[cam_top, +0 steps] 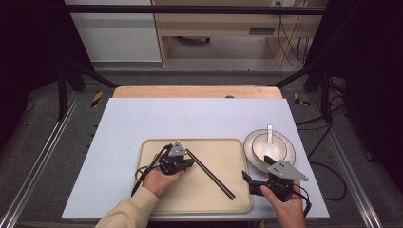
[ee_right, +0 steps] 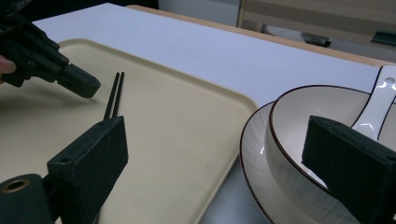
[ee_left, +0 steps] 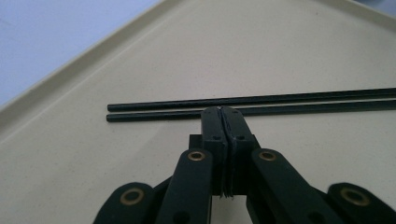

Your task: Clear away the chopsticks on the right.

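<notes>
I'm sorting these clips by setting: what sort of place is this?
Probably a lab recording rig, not a dining room: a table inside a dark metal frame, cables on the floor, with tray, chopsticks and bowl staged.

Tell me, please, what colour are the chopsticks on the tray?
Black chopsticks, clearest in the left gripper view.

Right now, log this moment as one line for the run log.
left gripper: shut, empty, by chopsticks on tray | right gripper: open, near bowl | spoon: in bowl on plate
</notes>
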